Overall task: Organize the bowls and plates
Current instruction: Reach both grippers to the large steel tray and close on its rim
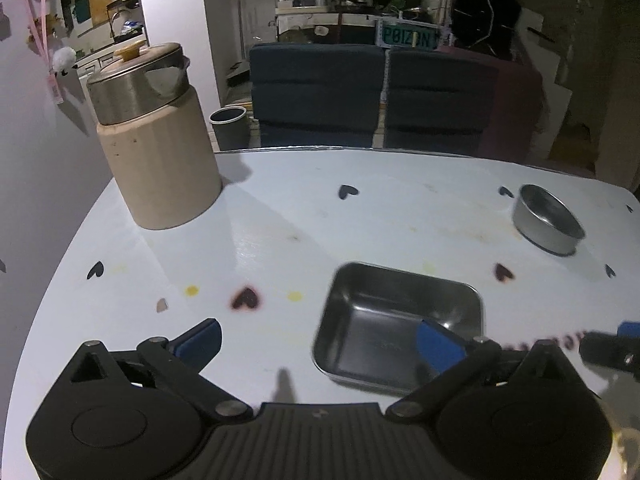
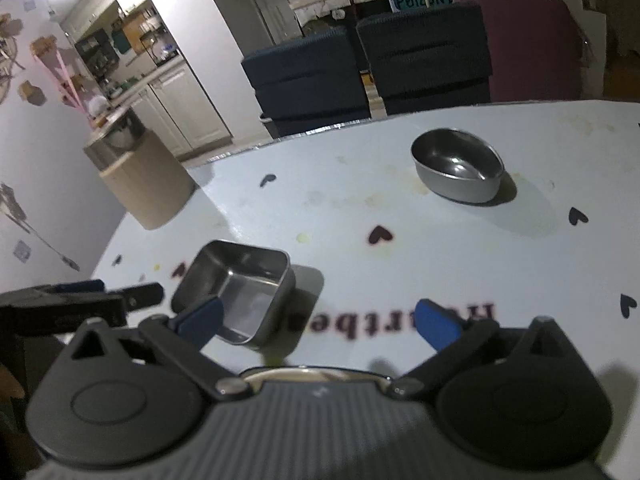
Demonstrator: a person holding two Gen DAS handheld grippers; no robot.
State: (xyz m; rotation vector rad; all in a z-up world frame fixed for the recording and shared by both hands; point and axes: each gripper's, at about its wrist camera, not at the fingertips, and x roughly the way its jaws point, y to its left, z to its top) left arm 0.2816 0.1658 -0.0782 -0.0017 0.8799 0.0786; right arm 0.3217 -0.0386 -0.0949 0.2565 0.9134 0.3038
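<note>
Approach step, nothing gripped: left gripper [image 1: 320, 340] and right gripper [image 2: 320, 320] both spread wide and empty, tray [image 1: 400, 320] on counter [image 1: 280, 232] near left's 1 o'clock, bowl [image 2: 458, 164] at right's 1 o'clock; next likely close on tray rim.

Both wrist views look low and forward across the worktop [image 1: 280, 220] toward the chairs [image 1: 316, 92]; both share the square tray [image 1: 400, 320] close ahead.
</note>
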